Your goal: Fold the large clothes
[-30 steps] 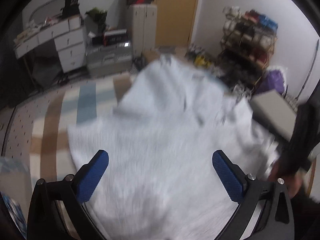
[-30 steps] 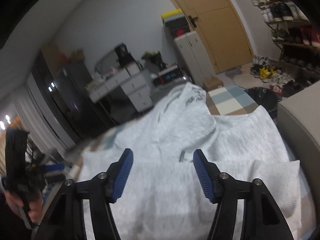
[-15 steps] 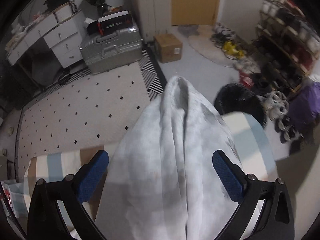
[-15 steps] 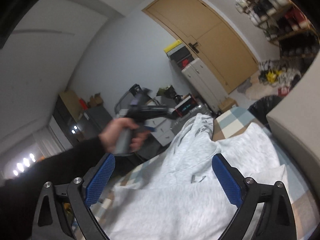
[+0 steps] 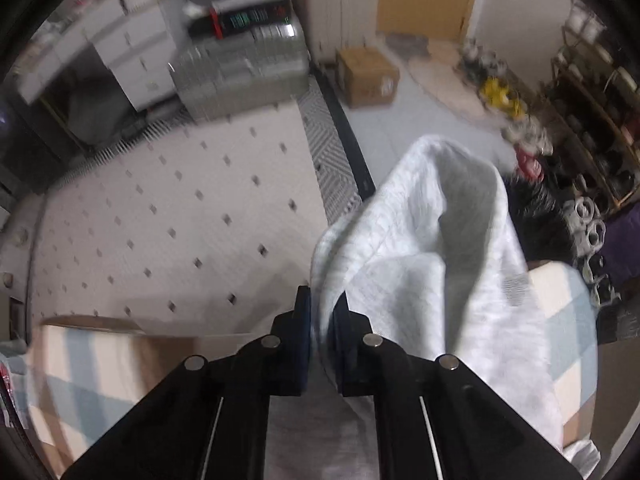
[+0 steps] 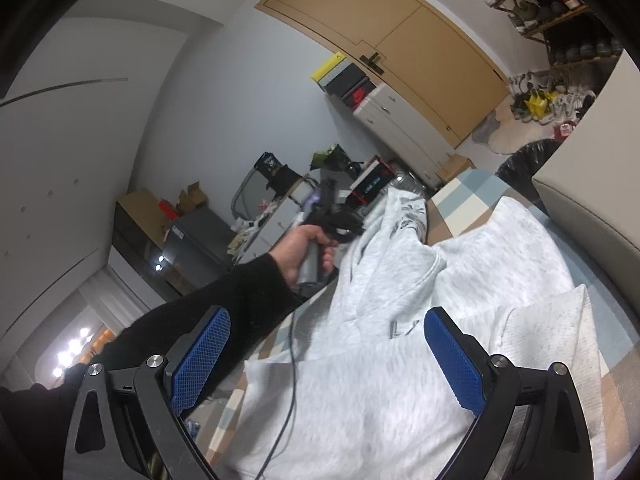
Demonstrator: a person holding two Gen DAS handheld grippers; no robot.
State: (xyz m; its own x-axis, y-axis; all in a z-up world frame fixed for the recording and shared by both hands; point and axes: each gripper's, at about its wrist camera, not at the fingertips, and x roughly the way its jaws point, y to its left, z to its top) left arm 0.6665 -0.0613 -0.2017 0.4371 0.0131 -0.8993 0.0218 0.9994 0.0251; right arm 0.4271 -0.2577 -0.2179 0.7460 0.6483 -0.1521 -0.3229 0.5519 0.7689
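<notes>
A large light grey hooded sweatshirt (image 6: 400, 360) lies spread on a checked blue, cream and brown bed cover (image 6: 460, 196). My left gripper (image 5: 320, 320) is shut on the edge of the sweatshirt's hood (image 5: 432, 248) and holds it lifted at the far end of the bed. In the right wrist view the left gripper (image 6: 336, 224) shows in the person's hand beside the raised hood (image 6: 396, 216). My right gripper (image 6: 324, 360) is open and empty above the sweatshirt's lower body.
A beige cushion or headboard (image 6: 592, 184) borders the bed on the right. Past the bed end are a patterned rug (image 5: 180, 208), a silver suitcase (image 5: 240, 64), a cardboard box (image 5: 368, 76), a black bin (image 5: 544, 224) and shoe racks (image 5: 592, 120).
My left gripper has closed on the hood edge; half a second ago it was open around the hood. The right gripper stays open and has tilted upward.
</notes>
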